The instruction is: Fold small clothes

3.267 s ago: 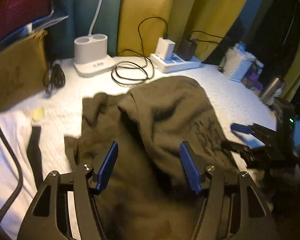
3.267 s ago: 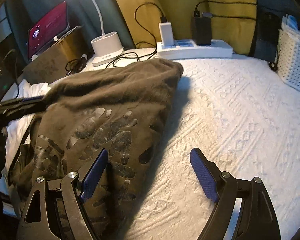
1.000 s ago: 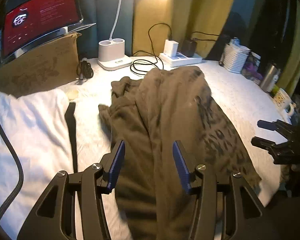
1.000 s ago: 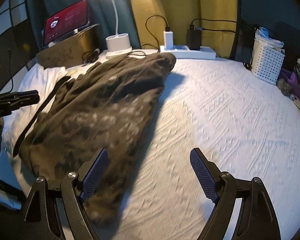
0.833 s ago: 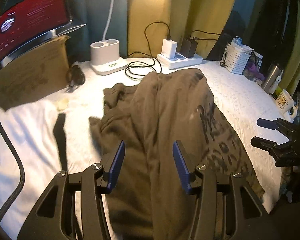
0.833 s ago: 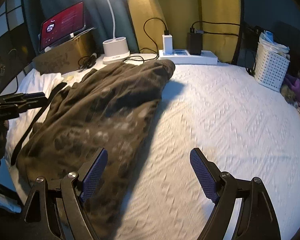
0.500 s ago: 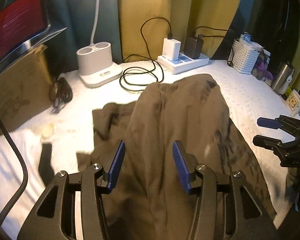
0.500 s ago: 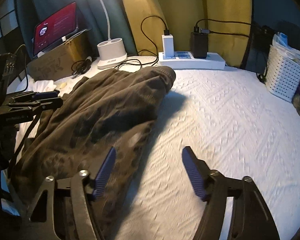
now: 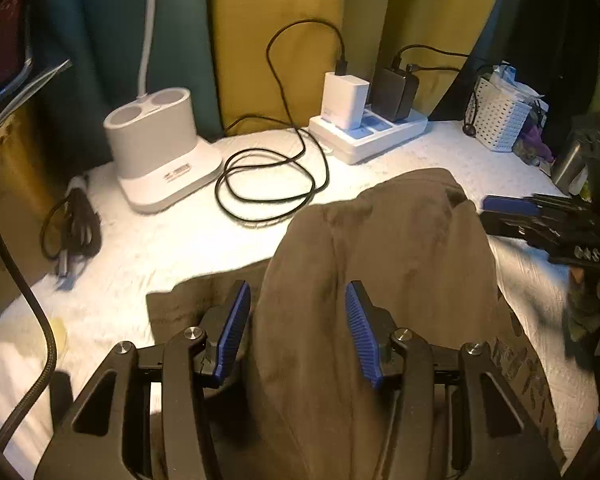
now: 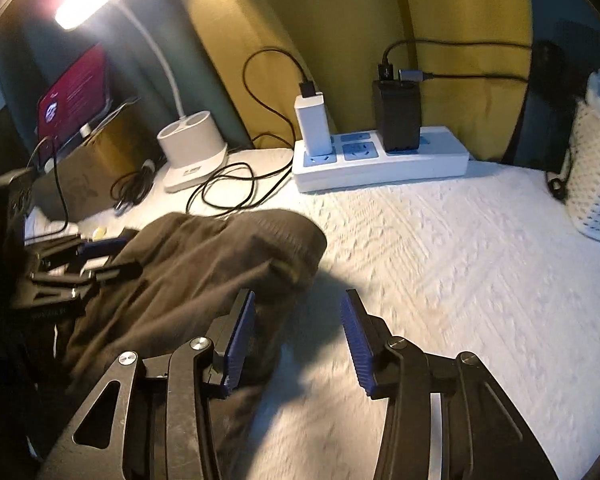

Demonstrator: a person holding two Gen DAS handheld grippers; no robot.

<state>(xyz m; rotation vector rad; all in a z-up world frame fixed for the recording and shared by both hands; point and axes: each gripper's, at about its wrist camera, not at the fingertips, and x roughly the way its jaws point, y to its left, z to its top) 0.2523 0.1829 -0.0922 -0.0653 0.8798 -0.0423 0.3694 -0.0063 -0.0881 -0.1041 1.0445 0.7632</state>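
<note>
An olive-brown garment lies bunched in a long hump on the white bed cover, its far end near the power strip. My left gripper is over it, jaws half apart, with a ridge of the cloth between the pads but not pinched. My right gripper is at the garment's right edge. Its jaws are closing; the left pad lies against the cloth and mostly bare cover shows between them. Each view shows the other gripper: the right one and the left one.
Along the back stand a white lamp base, a coiled black cable, and a power strip with two chargers. A white basket is at the right, a cardboard box with a red screen at the left.
Both grippers have moved forward along the garment toward the back of the bed. The right jaws have narrowed. The cloth now humps up higher between the left pads.
</note>
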